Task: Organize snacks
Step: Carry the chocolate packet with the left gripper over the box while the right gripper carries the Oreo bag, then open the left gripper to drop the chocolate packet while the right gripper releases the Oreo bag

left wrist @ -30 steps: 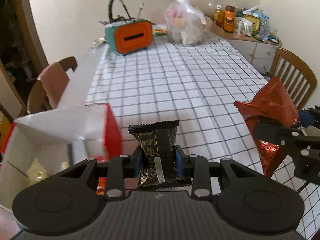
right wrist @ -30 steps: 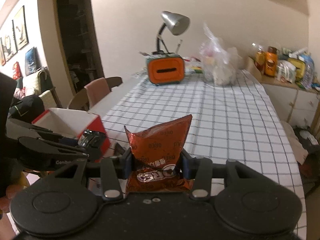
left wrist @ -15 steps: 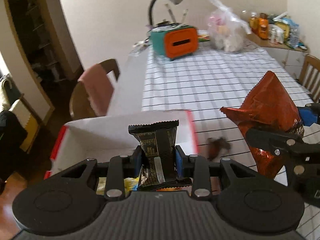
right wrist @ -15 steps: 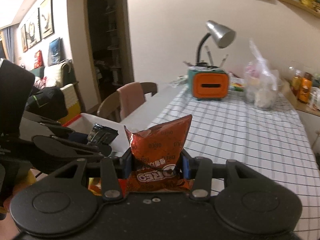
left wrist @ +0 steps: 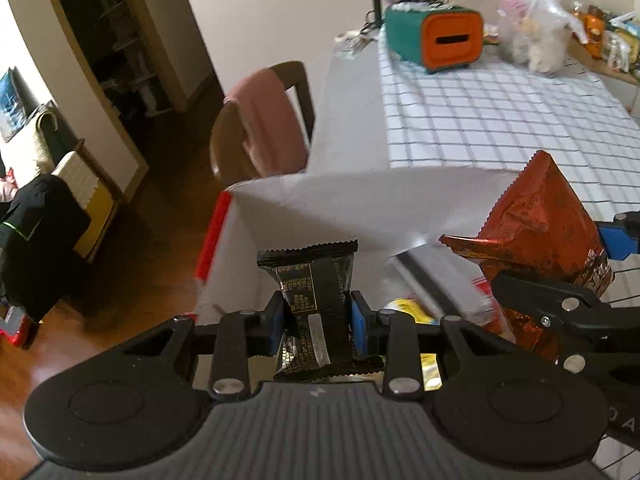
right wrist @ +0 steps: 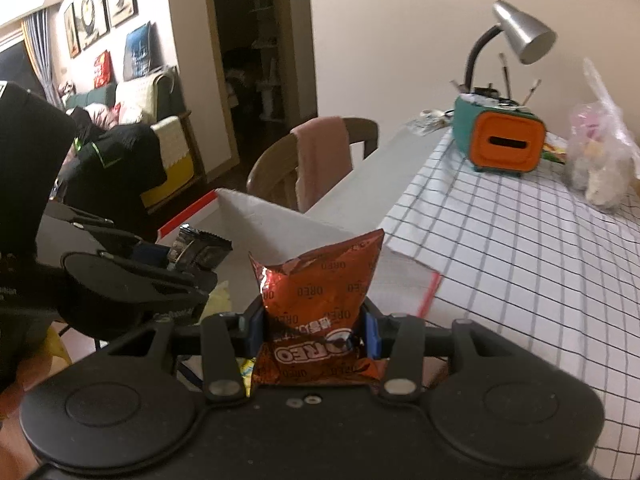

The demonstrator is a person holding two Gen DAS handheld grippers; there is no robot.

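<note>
My left gripper [left wrist: 317,314] is shut on a small black snack packet [left wrist: 314,280], held upright over the open white box with red edges [left wrist: 320,208]. To its right, my right gripper [right wrist: 312,326] is shut on an orange-red Oreo bag [right wrist: 320,300]; that bag [left wrist: 536,224] also shows in the left wrist view, above the box's right side. The black packet [right wrist: 200,246] and the left gripper [right wrist: 168,264] appear at the left of the right wrist view. Yellow wrapped snacks [left wrist: 412,308] lie inside the box.
The box [right wrist: 272,216] stands at the near left corner of a table with a checked cloth [right wrist: 520,248]. A chair with a pink cloth [left wrist: 264,120] stands beside it. Further back are an orange-and-teal holder [right wrist: 500,144], a desk lamp [right wrist: 520,36] and a clear plastic bag [right wrist: 600,152].
Both grippers have swung left with their packets, from over the checked cloth to above the open box. The grips have not changed.
</note>
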